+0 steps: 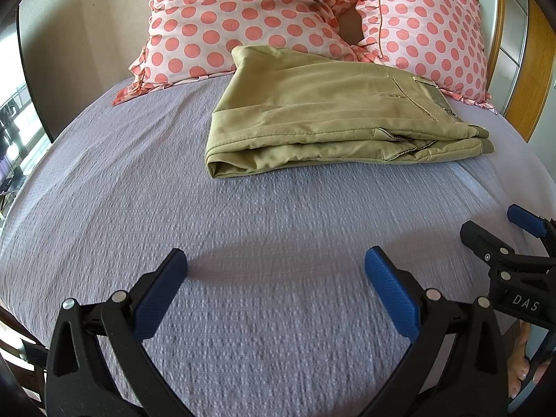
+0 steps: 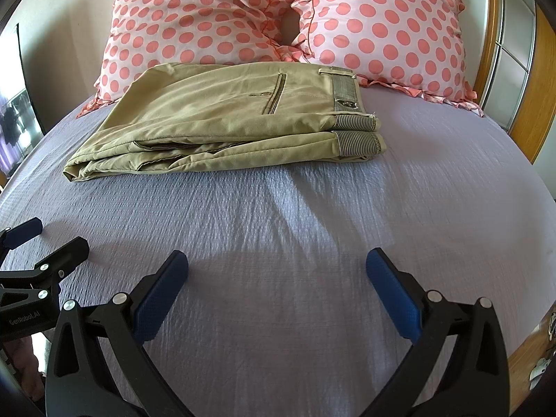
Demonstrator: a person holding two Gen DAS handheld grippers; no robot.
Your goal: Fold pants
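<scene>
Khaki pants (image 1: 312,114) lie folded in a flat stack on the lavender bedspread (image 1: 243,226), just in front of the pillows; they also show in the right wrist view (image 2: 222,121), with the striped waistband at the right end. My left gripper (image 1: 276,271) is open and empty, hovering over bare bedspread well short of the pants. My right gripper (image 2: 277,271) is open and empty too, beside the left one and the same distance back. Each gripper shows at the edge of the other's view.
Two pink pillows with coral dots (image 1: 243,17) (image 2: 382,27) lean at the head of the bed, the pants touching their lower edge. A wooden headboard (image 2: 542,104) curves along the right. A window with hanging clothes (image 1: 10,128) is far left.
</scene>
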